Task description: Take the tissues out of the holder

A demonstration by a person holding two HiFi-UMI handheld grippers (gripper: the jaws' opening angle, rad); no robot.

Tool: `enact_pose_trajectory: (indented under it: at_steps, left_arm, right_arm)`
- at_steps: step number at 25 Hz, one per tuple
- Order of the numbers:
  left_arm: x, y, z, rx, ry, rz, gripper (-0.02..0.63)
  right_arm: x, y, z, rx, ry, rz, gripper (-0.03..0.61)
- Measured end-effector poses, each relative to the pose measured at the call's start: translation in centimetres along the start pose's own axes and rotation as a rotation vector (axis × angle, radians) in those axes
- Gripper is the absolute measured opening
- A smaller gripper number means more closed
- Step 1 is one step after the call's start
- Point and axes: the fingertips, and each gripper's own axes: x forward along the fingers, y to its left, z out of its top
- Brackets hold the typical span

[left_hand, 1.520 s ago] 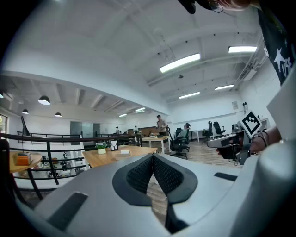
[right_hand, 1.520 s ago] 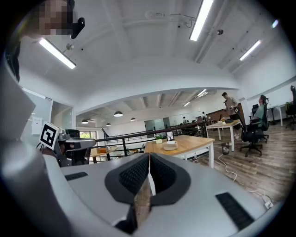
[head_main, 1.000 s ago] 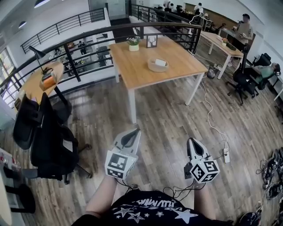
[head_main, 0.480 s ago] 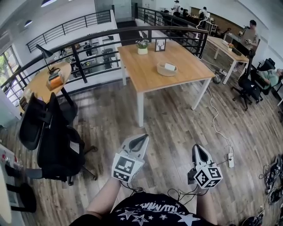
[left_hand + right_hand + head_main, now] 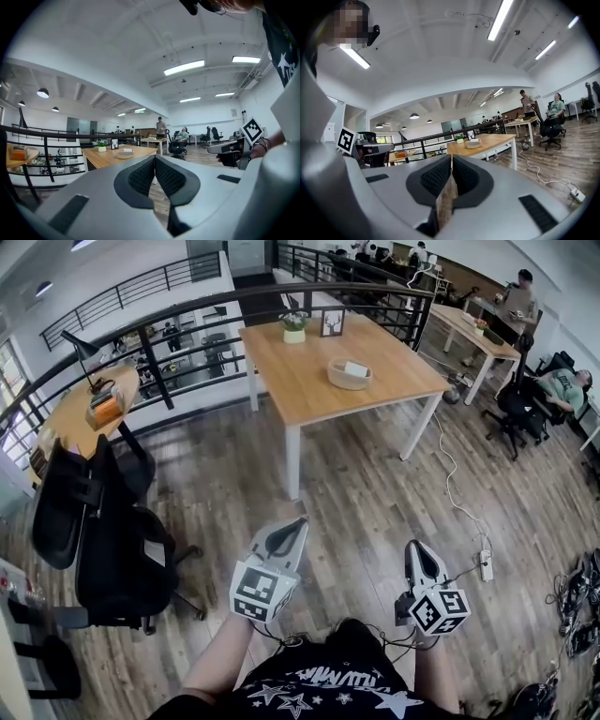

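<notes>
- Head view: left gripper (image 5: 296, 525) and right gripper (image 5: 418, 547), both with jaws pressed together, empty, held low over the floor.
- Holder (image 5: 350, 374) with tissues (image 5: 356, 368): on wooden table (image 5: 300, 395), well apart, ahead.
- Risk: floor cable (image 5: 448, 486) could trip the approach.

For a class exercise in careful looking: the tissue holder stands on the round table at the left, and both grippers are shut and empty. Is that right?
No. The head view shows the tissue holder on the rectangular wooden table, not the round table. The rest holds: the left gripper and right gripper are shut and empty.
</notes>
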Motion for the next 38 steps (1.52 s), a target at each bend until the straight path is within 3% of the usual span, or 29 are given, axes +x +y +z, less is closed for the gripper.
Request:
enact_pose_trajectory:
  at_steps: [6,15,23,34,38]
  left_arm:
    - [2.9,1.2,-0.7,-0.021,0.018,0.031,0.014]
    - [10.1,3.2,-0.2,-0.043,0.035,0.082,0.014]
    - [18.6,3.9,1.1,-0.03,0.052,0.1,0.014]
    - [26.5,1.9,2.1,-0.036,0.064,0.143,0.014]
    - [28.2,0.3,2.4,0.003,0.073,0.135,0.014]
  right_arm:
    - [2.6,-3.4,-0.5,0.034,0.009,-0.036,0.02]
    - [10.6,-7.5,1.4,0.063,0.022,0.049,0.021]
    - [16.1,-14.6,3.2,0.089,0.03,0.052,0.021]
    - [20.0,-21.0,5.3,0.128,0.04,0.159,0.021]
    - [20.3,-22.9,5.6,0.141,0.037,0.17,0.021]
